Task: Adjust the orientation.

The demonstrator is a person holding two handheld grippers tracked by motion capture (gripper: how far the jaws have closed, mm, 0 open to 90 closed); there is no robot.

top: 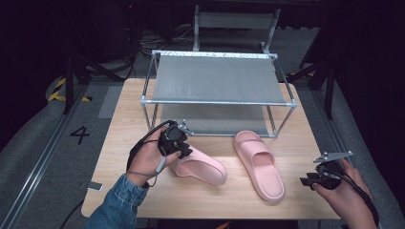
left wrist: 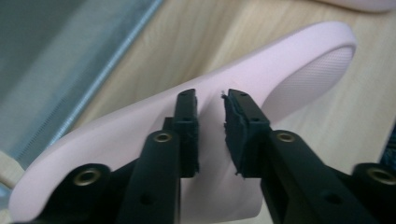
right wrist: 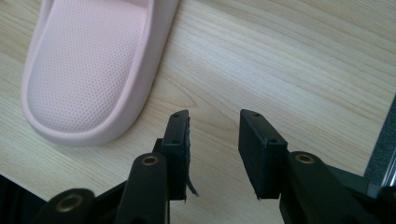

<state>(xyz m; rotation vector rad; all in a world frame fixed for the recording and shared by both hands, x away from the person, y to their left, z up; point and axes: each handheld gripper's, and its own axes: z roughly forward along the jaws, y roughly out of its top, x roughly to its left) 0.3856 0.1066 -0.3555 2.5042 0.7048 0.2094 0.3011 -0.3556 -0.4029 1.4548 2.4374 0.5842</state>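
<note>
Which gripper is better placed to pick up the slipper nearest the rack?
Left. The left gripper already straddles that slipper's edge, jaws slightly apart, while the right gripper hangs open over bare table.

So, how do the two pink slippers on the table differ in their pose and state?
The left slipper has the left gripper at its edge, its jaws narrowly open around the rim; the right slipper lies free, apart from the open right gripper. The left slipper points across the table, toward the right; the right slipper lies more lengthwise, heel toward the person. Both are pink, same shape, in front of the metal rack.
</note>
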